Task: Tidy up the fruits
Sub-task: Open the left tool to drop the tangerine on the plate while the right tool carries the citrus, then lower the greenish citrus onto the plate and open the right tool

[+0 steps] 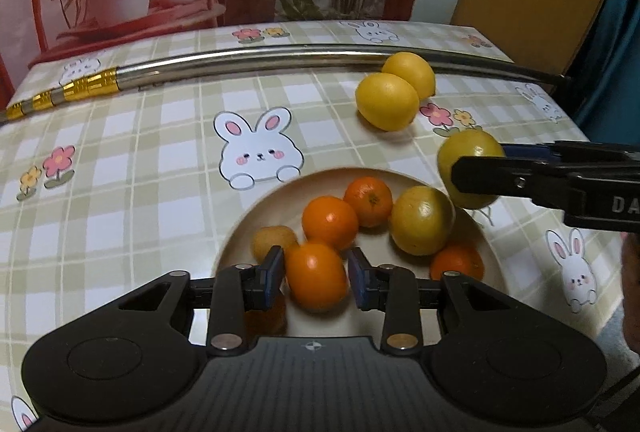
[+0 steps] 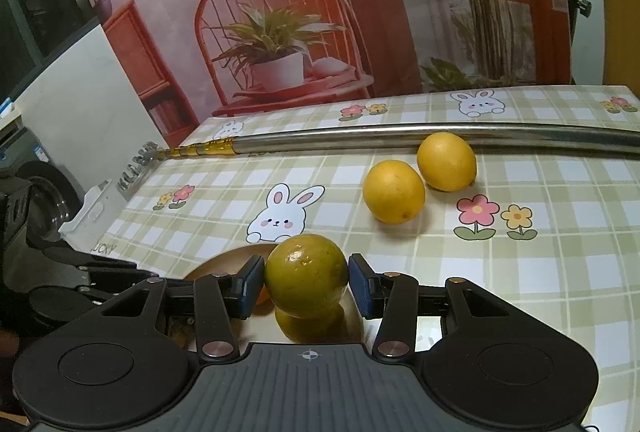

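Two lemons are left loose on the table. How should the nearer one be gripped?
Take the nearer lemon across its rounded middle, coming from above. The other lemon touches its far right, so set the fingers on the free left and near-right flanks.

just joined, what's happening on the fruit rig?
A person with two handheld grippers is sorting fruit. The left gripper is shut on an orange above the plate, which holds more oranges and a greenish fruit. The right gripper holds a yellow-green citrus near the plate's edge. Two lemons lie on the checked tablecloth beside a metal rod.
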The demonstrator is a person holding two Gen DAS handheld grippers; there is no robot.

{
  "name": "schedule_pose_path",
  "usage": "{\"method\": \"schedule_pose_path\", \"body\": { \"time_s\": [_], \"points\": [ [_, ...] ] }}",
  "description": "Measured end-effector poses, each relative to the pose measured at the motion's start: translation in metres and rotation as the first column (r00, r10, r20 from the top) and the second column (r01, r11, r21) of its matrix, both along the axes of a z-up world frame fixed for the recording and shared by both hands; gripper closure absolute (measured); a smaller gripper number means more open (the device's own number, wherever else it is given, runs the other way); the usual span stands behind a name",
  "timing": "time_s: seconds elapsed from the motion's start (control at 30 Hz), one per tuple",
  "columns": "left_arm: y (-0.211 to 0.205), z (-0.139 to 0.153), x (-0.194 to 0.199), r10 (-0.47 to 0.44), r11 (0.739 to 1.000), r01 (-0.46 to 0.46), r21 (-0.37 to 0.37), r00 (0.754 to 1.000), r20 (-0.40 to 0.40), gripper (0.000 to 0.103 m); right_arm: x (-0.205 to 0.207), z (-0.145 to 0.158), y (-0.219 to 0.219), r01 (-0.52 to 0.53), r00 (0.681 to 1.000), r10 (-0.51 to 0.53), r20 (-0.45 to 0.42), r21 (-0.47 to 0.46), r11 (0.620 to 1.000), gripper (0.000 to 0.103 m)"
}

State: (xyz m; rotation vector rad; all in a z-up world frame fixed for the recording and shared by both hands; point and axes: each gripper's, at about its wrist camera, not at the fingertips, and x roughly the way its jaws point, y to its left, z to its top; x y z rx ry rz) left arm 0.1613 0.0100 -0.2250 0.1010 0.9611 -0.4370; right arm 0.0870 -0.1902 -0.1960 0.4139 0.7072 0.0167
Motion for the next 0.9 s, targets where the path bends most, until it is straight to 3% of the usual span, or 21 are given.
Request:
{"method": "schedule_pose_path", "body": {
  "time_s": [0.3,0.57,0.9],
  "points": [
    [0.000,-0.002,0.004,0.029,1.000,-0.029,-0.009,1.000,-0.005,0.067,-0.001,-0.001,-0.002,0.009,1.000,-0.009,0.001,0.006,1.000,0.060],
    [0.016,0.021,0.002,0.063,0.993,-0.060,-0.098,0.997,0.033,0.067,-0.002,0.001,0.001,-0.007,1.000,0.007,0.003,0.003,1.000,0.060],
    [0.042,0.041,-0.009,0.167,0.981,-0.160,-0.112,0.984,0.059,0.067,0.011,0.003,0.034,-0.135,0.990,0.134,-0.031,-0.048,0.990,0.060]
  ]
}}
